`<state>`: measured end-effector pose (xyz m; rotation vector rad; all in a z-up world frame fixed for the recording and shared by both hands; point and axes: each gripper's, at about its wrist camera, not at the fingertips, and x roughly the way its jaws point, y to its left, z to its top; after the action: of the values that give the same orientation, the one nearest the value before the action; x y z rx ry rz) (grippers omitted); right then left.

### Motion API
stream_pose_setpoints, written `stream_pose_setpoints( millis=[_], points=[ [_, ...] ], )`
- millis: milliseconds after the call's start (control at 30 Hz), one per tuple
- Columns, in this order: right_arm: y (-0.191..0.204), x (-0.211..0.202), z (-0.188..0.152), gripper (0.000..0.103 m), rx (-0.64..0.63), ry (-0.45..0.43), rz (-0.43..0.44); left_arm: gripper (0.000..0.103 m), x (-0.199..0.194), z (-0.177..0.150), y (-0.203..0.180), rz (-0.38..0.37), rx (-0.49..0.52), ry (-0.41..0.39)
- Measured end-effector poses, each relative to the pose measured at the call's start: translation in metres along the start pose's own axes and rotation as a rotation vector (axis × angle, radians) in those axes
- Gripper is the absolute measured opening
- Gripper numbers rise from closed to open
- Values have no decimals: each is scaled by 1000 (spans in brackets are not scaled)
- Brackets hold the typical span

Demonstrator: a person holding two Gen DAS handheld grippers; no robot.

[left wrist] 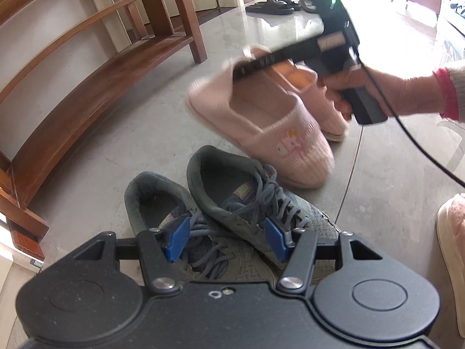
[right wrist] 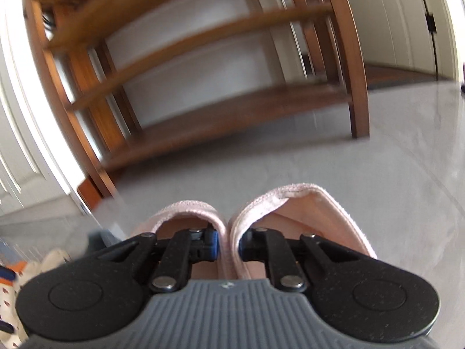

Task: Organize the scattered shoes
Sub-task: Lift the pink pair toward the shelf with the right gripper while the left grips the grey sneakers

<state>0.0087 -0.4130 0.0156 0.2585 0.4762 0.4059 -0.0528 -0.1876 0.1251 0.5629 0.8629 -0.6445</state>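
Observation:
A pair of grey lace-up sneakers lies on the floor just below my left gripper, whose blue pads stand wide apart, open, with nothing held. A hand carries my right gripper beyond them. It is shut on a pair of pink knitted slippers, which hang tilted and blurred above the floor. In the right wrist view my right gripper pinches the two adjoining inner walls of the pink slippers together. The wooden shoe rack faces them with bare shelves.
The wooden shoe rack runs along the left wall. Black sandals lie far back on the shiny floor. A pink-slippered foot is at the right edge, and a black cable trails from the right gripper. Patterned light items show at lower left.

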Motion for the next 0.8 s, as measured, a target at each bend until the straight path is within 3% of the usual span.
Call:
stream_pose_setpoints(
  millis=[267,800],
  points=[
    [7,0,48,15,90,-132,99,57,-4,1,2,13,-9,-12],
    [54,17,216,15,-9,-304,130,57,-7,4,10,14,-35,-36]
  ],
)
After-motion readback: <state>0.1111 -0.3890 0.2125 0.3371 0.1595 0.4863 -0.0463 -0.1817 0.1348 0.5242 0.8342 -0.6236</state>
